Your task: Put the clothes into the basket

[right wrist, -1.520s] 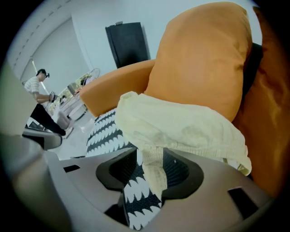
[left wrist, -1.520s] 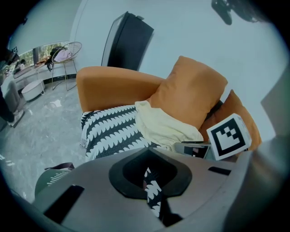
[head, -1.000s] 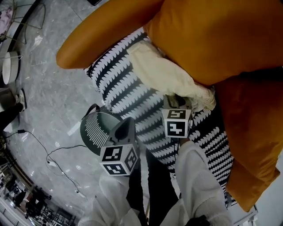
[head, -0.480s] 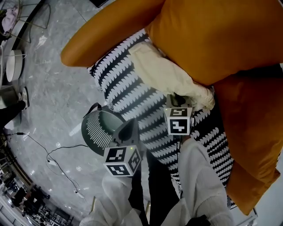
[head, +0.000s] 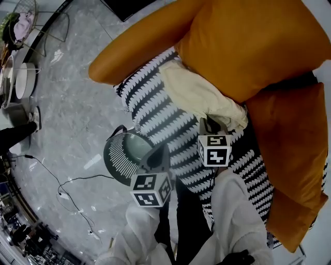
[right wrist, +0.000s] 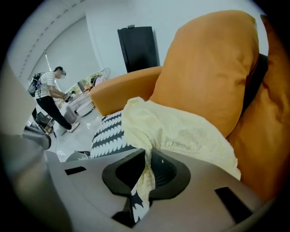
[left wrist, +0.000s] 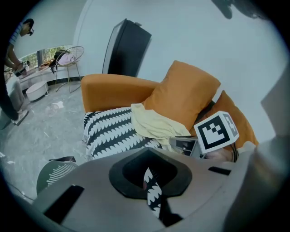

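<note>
A cream garment [head: 199, 98] lies on the black-and-white patterned cloth [head: 155, 111] that covers the orange sofa's seat, against an orange cushion [head: 253, 46]. My right gripper [head: 208, 123] is at the garment's near end. In the right gripper view its jaws [right wrist: 147, 165] are closing, with a fold of the cream garment [right wrist: 181, 131] pinched between the pads and a bit of patterned cloth below. My left gripper [head: 161, 151] is at the seat's front edge, shut on a strip of the patterned cloth [left wrist: 153, 195]. The dark striped basket [head: 121, 158] stands on the floor by the sofa.
Marble floor lies left of the sofa, with thin cables [head: 67, 186] on it. A wire chair [head: 31, 15] and a white round stand [head: 23, 80] sit far left. A black cabinet [left wrist: 127, 50] stands behind the sofa arm. A person [right wrist: 50, 97] works in the background.
Both grippers have risen a little. The right gripper still sits at the cream garment's near end, the left at the seat edge. The head view has swung, shifting sofa and basket rightward.
</note>
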